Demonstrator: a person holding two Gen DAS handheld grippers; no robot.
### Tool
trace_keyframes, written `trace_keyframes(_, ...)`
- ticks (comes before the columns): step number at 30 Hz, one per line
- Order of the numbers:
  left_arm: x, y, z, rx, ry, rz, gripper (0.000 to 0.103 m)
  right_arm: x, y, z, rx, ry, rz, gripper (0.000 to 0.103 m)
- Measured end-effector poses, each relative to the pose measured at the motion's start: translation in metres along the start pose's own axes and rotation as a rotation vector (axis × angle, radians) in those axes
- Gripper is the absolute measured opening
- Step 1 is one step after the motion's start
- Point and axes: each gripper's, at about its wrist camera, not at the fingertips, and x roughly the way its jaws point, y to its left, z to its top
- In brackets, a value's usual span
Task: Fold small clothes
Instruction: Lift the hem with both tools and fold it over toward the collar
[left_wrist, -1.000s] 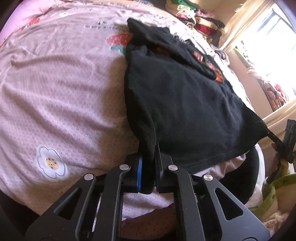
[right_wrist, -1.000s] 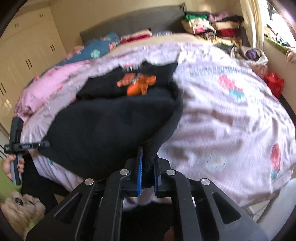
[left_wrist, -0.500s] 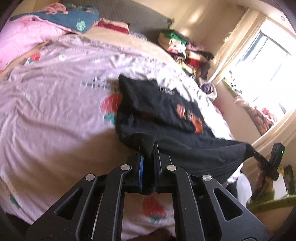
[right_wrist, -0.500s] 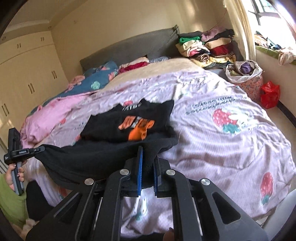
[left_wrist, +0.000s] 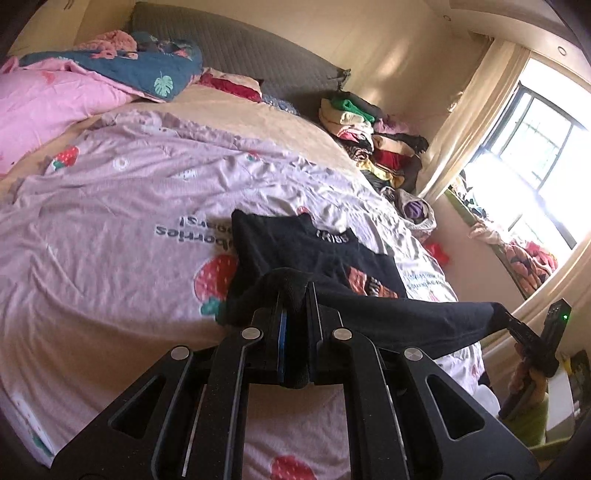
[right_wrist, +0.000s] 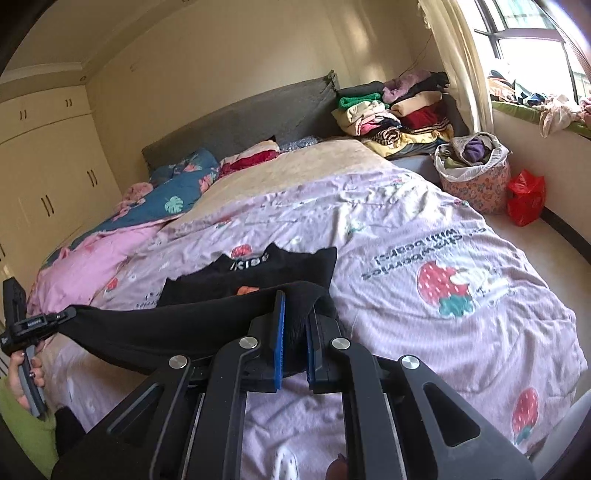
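A black T-shirt (left_wrist: 310, 251) with an orange print lies on the lilac strawberry bedspread (left_wrist: 110, 236), its near hem lifted off the bed and stretched taut. My left gripper (left_wrist: 294, 295) is shut on one bottom corner of the black T-shirt. My right gripper (right_wrist: 293, 306) is shut on the other corner of the black T-shirt (right_wrist: 258, 273). In the left wrist view the right gripper (left_wrist: 511, 321) shows at the far right, held by a hand. In the right wrist view the left gripper (right_wrist: 68, 314) shows at the far left, pinching the hem.
Pink and blue quilts (left_wrist: 74, 88) are heaped at the headboard. A stack of folded clothes (right_wrist: 399, 110) sits at the bed's far corner, with a fabric laundry basket (right_wrist: 476, 173) and a red bag (right_wrist: 526, 197) on the floor by the window wall.
Both grippers rose and tilted up while still clamping the hem. The shirt's near half lifted off the bed and now spans between them, and the headboard and window came into view.
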Motion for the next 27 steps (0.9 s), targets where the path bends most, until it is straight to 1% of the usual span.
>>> trace_keyframes(7, 0.015, 0.001, 0.02, -0.013, -0.022, 0.019, 0.002, 0.023, 0.0, 0.022, 0.024, -0.009, -0.027, 0.008)
trace_keyframes(11, 0.029, 0.003, 0.032, -0.029, -0.032, 0.038, 0.002, 0.04, -0.002, 0.034, 0.037, -0.014, -0.046, 0.008)
trace_keyframes(16, 0.044, 0.002, 0.044, -0.021, -0.047, 0.071, 0.002, 0.063, -0.002, 0.044, 0.035, -0.01, -0.079, 0.008)
trace_keyframes(22, 0.067, 0.007, 0.054, -0.036, -0.048, 0.104, 0.002, 0.09, -0.008, 0.051, 0.055, 0.009, -0.095, 0.008)
trace_keyframes(24, 0.075, 0.009, 0.058, -0.039, -0.044, 0.114, 0.002, 0.104, -0.011, 0.055, 0.078, 0.027, -0.087, 0.008)
trace_keyframes(27, 0.087, 0.014, 0.061, -0.042, -0.033, 0.132, 0.002, 0.119, -0.015, 0.058, 0.086, 0.046, -0.096, 0.008)
